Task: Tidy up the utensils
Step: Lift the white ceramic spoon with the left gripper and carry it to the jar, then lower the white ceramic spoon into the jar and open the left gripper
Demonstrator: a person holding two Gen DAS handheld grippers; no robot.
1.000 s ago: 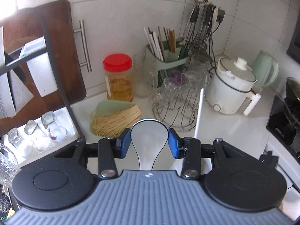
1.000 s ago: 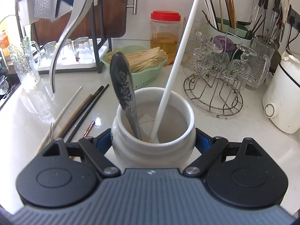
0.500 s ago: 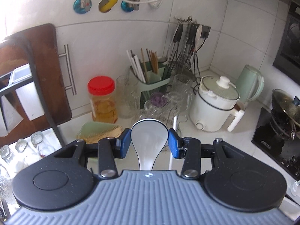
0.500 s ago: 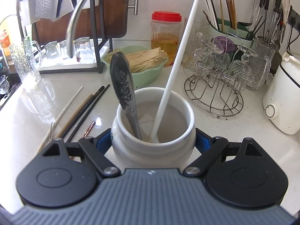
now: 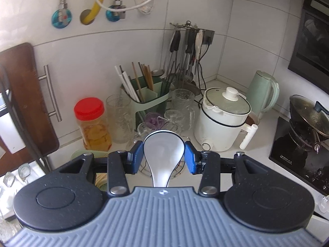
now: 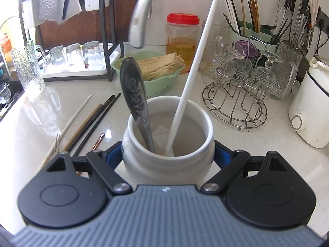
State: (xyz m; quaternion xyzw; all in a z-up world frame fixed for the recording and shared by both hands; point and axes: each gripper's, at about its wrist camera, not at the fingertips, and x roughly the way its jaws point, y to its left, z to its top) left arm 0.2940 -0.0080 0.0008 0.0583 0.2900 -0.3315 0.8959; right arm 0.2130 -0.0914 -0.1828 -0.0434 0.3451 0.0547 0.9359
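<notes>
So the left gripper (image 5: 164, 156) is clenching a white ceramic spoon (image 5: 162, 150) by the sides of its bowl, bowl facing the camera. In the right wrist view the spoon's handle (image 6: 141, 16) is hanging blurry high above the crock (image 6: 167, 144). The right gripper (image 6: 167, 160) is hugging that white crock on both sides, fingers wrapped around its body, keeping it planted on the surface. Already standing inside it: a dark patterned metal spoon (image 6: 134, 100) and one long white chopstick (image 6: 193, 72).

What I'd be worrying about: the ceramic spoon is glossy and being pinched on a curved rim, so it could be slipping or swivelling while it's being lowered. The handle is also hanging right by the leaning chopstick and the metal spoon, so it could be knocking one out or jamming on the crock's rim. A drop onto stone probably means a chip.

Room-wise, the back of the surface is crowded: green basket of noodles (image 6: 158, 70), red-lidded jar (image 6: 182, 37), wire glass rack (image 6: 236, 94), white cooker (image 6: 308, 111) toward the right edge. Loose chopsticks (image 6: 90, 123) are lying left of the crock, not yet picked up. Straight above the crock is looking like the only clean way in.
</notes>
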